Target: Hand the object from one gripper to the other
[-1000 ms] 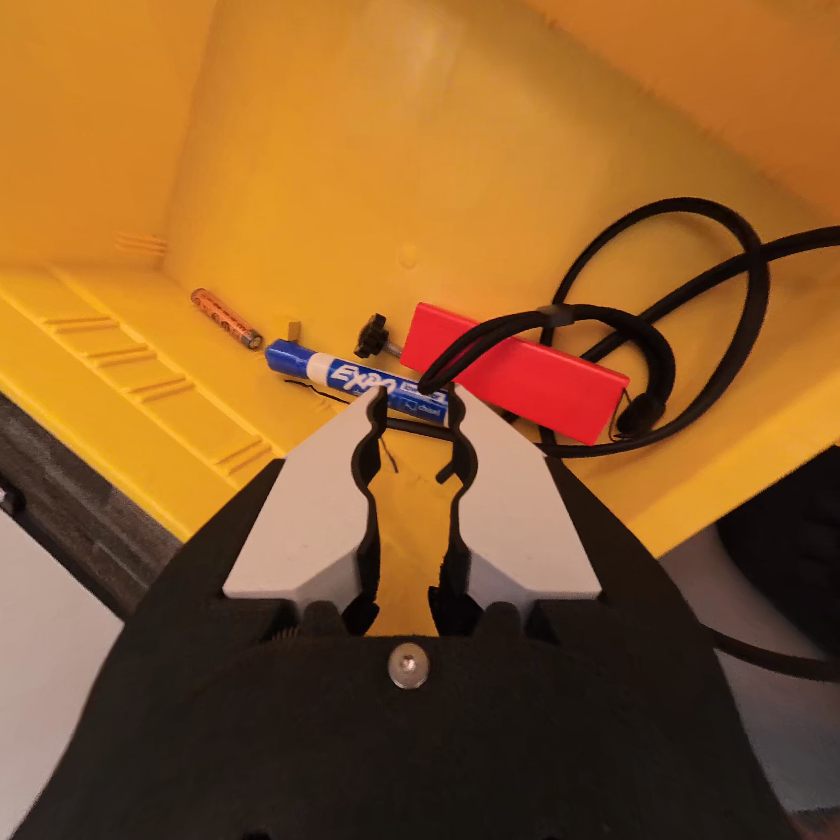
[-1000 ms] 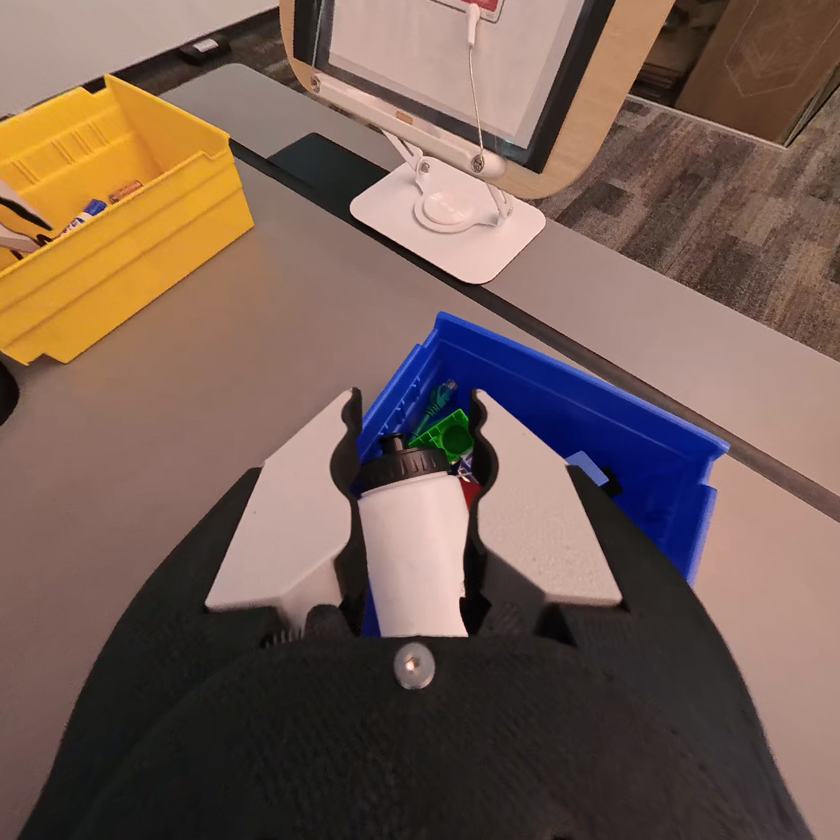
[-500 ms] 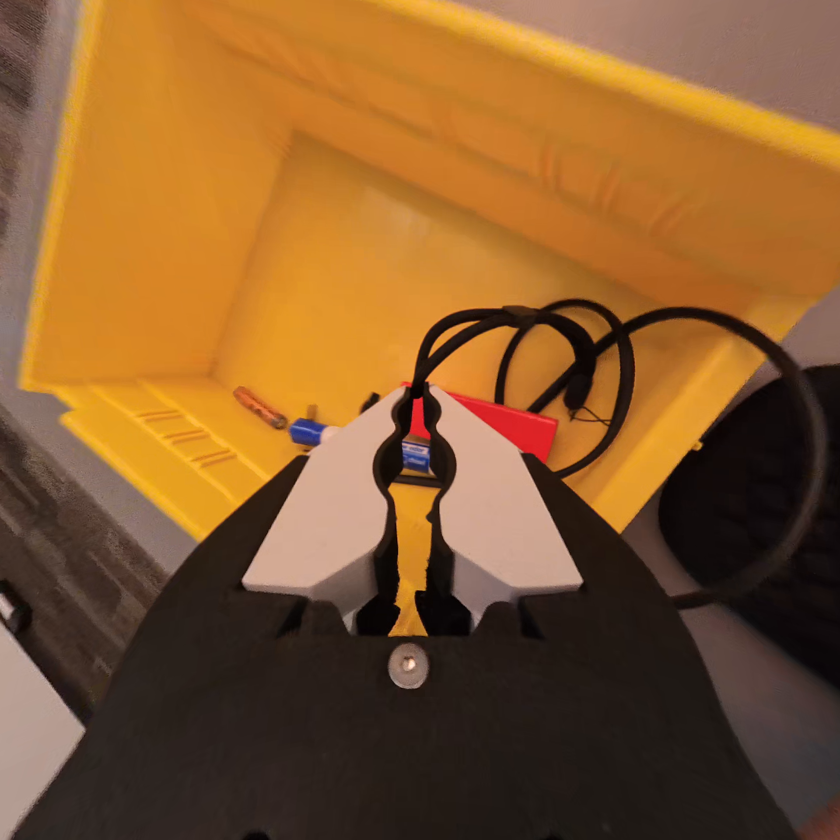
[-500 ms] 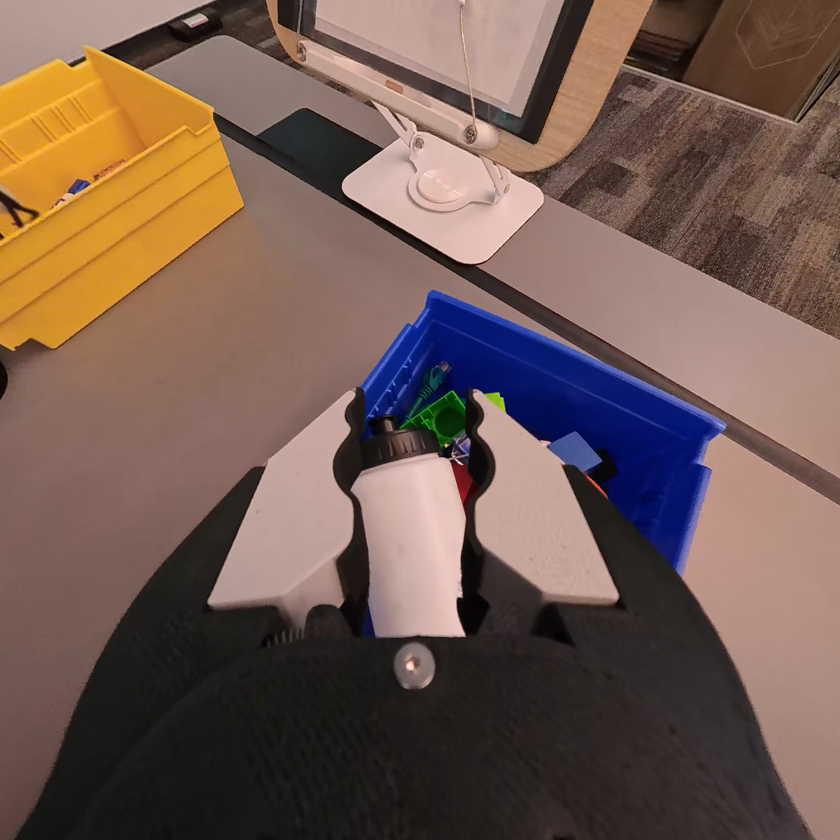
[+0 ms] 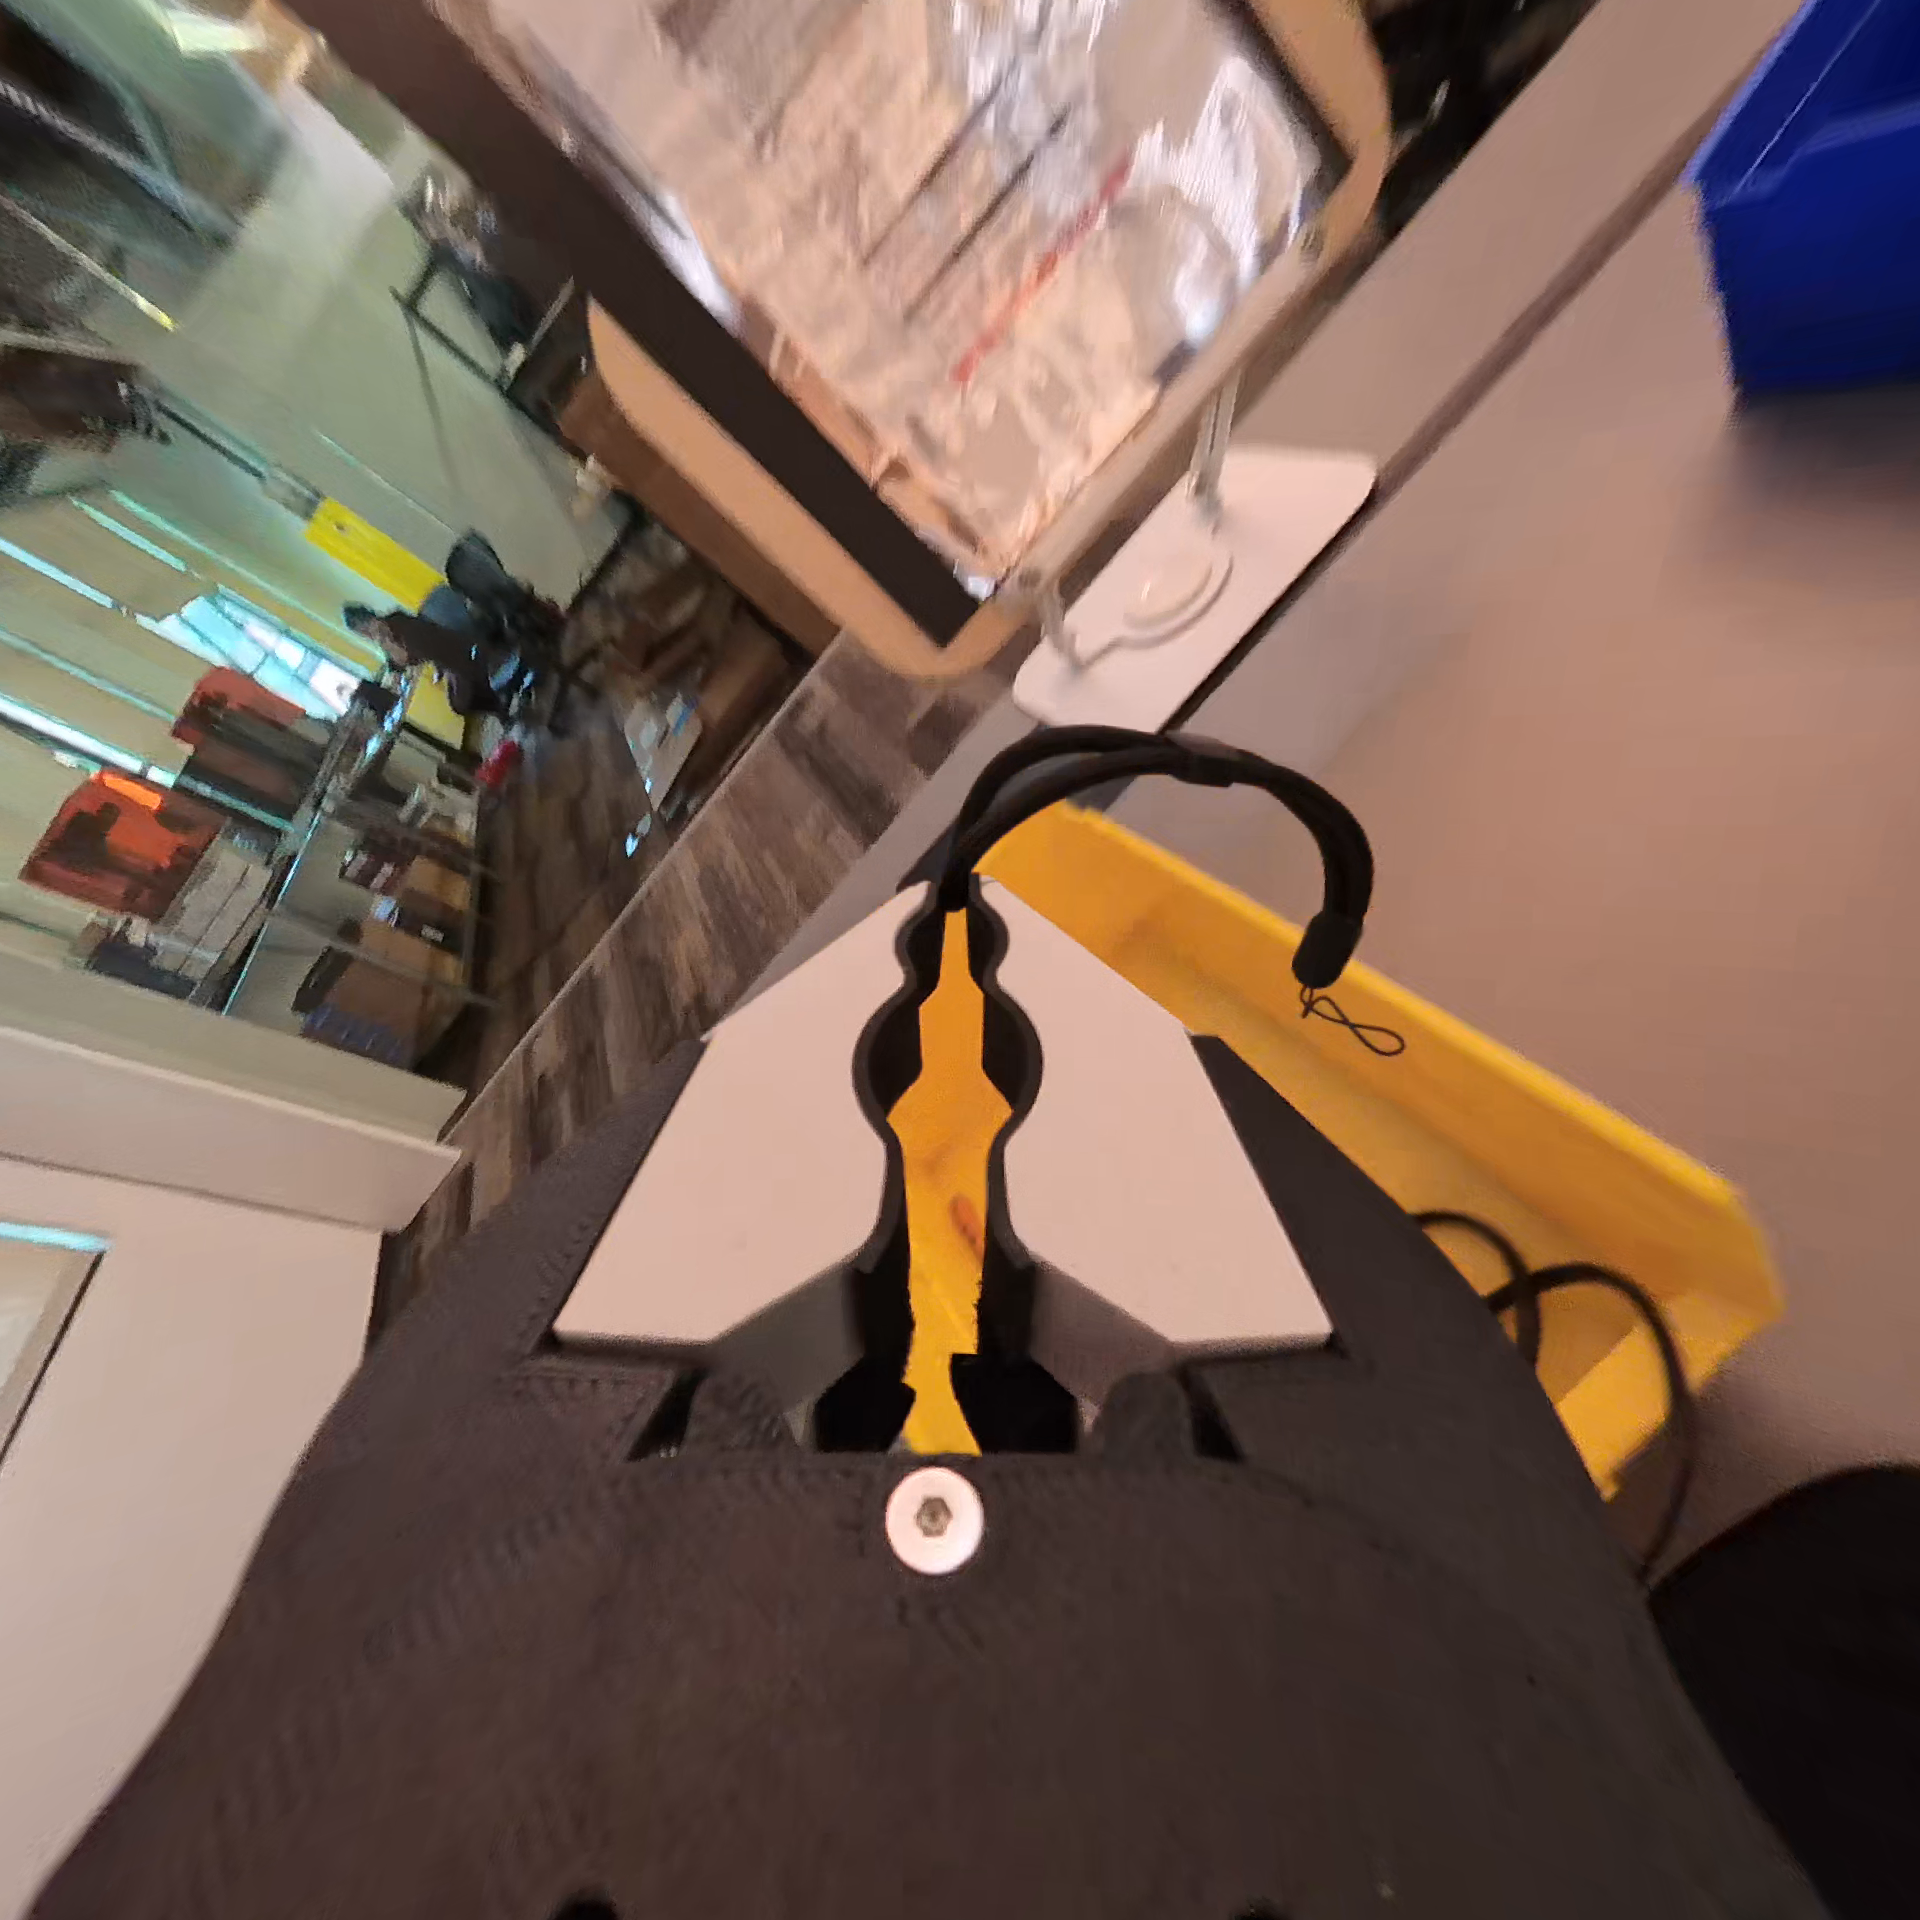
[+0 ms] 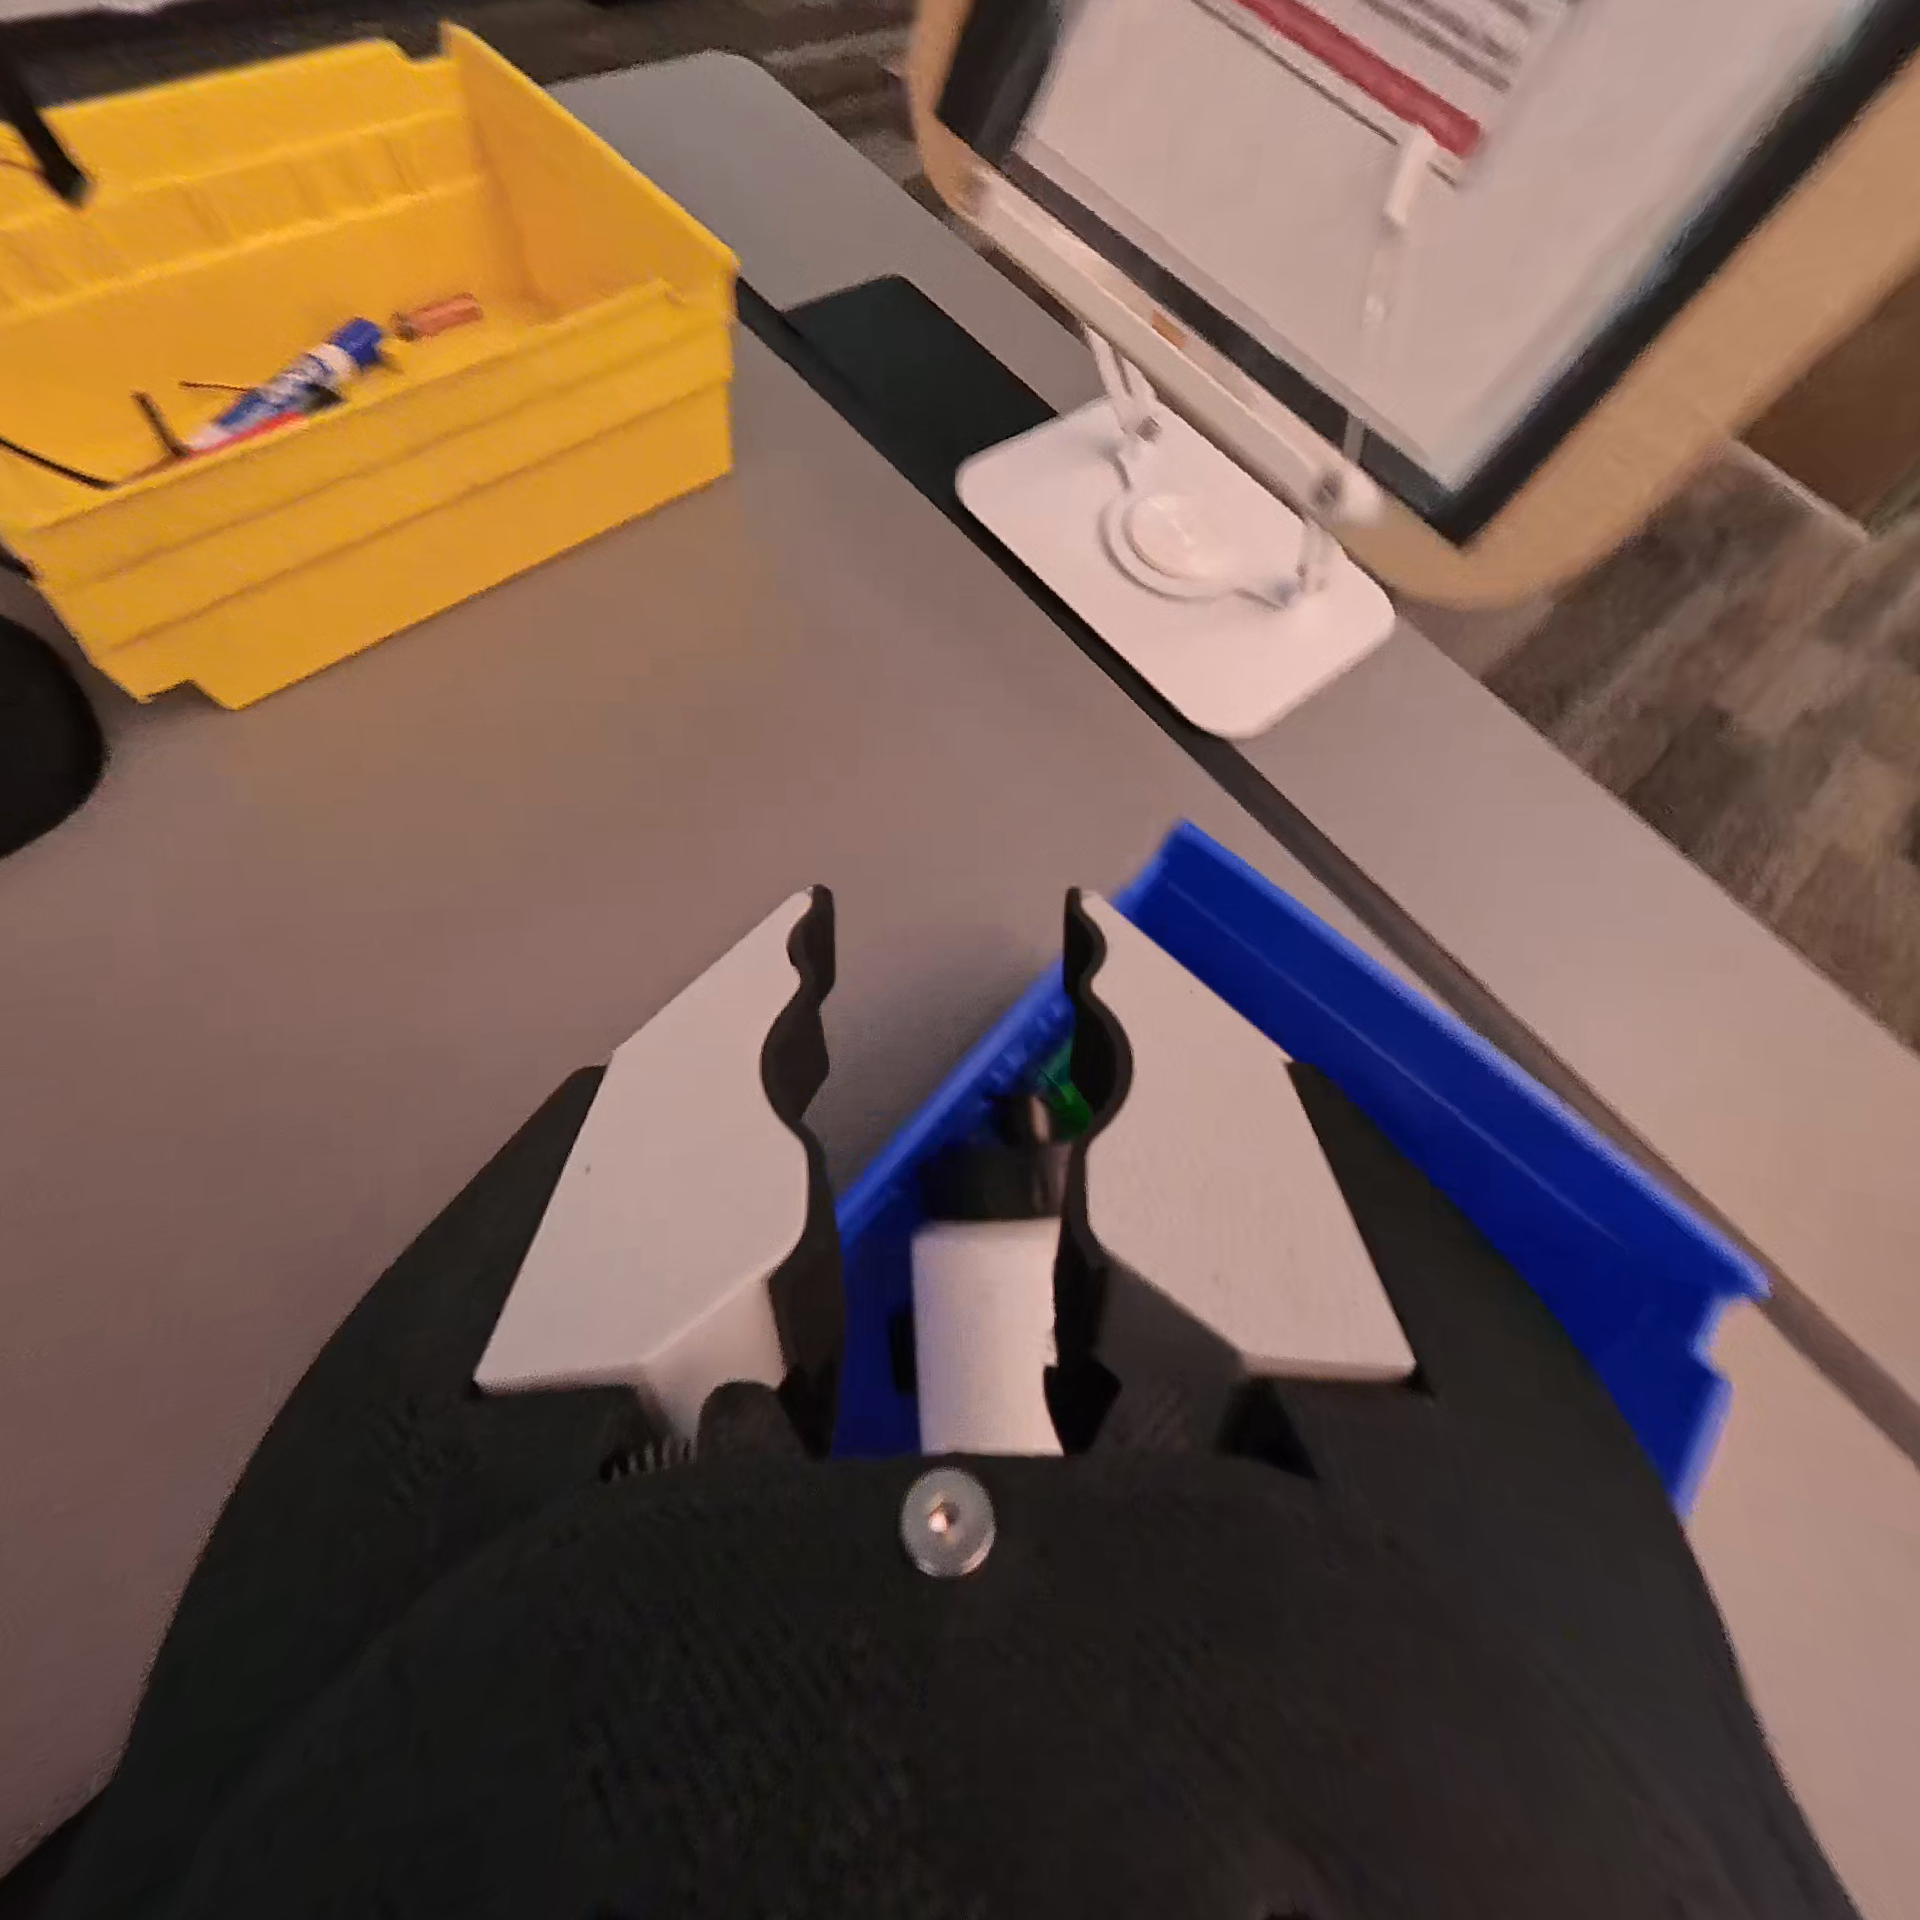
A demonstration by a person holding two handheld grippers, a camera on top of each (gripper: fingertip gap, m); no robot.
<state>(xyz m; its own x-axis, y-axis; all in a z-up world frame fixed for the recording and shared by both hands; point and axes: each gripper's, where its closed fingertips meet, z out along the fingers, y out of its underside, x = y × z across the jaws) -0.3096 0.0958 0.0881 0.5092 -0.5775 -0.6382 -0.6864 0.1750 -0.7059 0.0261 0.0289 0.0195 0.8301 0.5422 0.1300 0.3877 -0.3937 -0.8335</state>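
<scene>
My left gripper is shut on a black cable, pinched at the fingertips. The cable arches to the right and its free end hangs above the yellow bin; more of it trails into the bin. In the right wrist view a piece of the cable hangs over the yellow bin at the top left. My right gripper is open above the near corner of the blue bin. A white bottle with a black cap lies in that bin, below and between the fingers.
The yellow bin holds a blue marker and a small battery. A framed sign on a white stand stands at the table's far edge. The blue bin also shows in the left wrist view. Grey table lies between the bins. Spacing between my two grippers at the tips: around 35 cm.
My left gripper shut on the cable, lifted it out of the yellow bin and tilted up. My right gripper opened and the white bottle now lies in the blue bin.
</scene>
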